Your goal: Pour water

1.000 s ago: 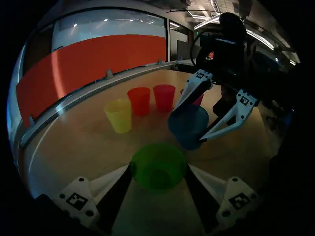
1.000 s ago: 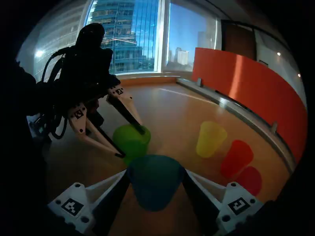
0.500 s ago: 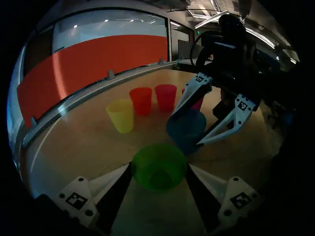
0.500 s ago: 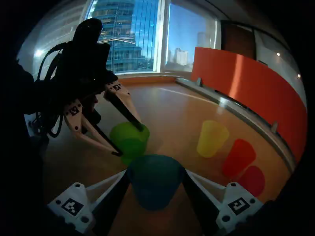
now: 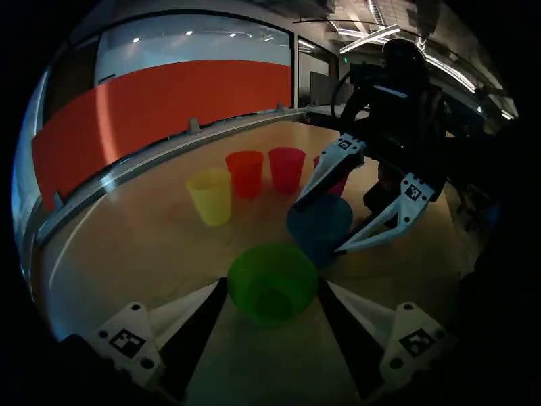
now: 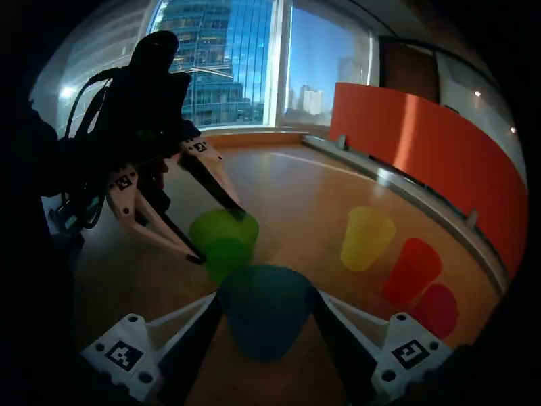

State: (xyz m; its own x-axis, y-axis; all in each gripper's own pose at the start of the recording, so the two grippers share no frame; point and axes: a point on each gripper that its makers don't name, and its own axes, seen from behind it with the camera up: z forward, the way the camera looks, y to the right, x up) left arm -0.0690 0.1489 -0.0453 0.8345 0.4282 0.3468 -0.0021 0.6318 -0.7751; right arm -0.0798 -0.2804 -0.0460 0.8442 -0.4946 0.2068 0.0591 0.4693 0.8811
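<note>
In the left gripper view my left gripper (image 5: 270, 287) is shut on a green cup (image 5: 272, 283), held upright just above the wooden table (image 5: 135, 237). Beyond it the right gripper (image 5: 314, 227) holds a blue cup (image 5: 319, 227). In the right gripper view my right gripper (image 6: 266, 304) is shut on that blue cup (image 6: 265, 318), also upright. The left gripper (image 6: 216, 237) with the green cup (image 6: 223, 242) stands just behind it to the left. I cannot tell whether either cup holds water.
A yellow cup (image 5: 212, 195), an orange-red cup (image 5: 244, 172) and a red cup (image 5: 286, 168) stand in a row on the table; a further pink cup (image 5: 338, 181) is half hidden behind the right gripper's finger. An orange wall panel (image 5: 155, 101) lines the table's far edge.
The two held cups have shifted only slightly; the green cup and left gripper sit a little higher and nearer the blue cup in the right gripper view.
</note>
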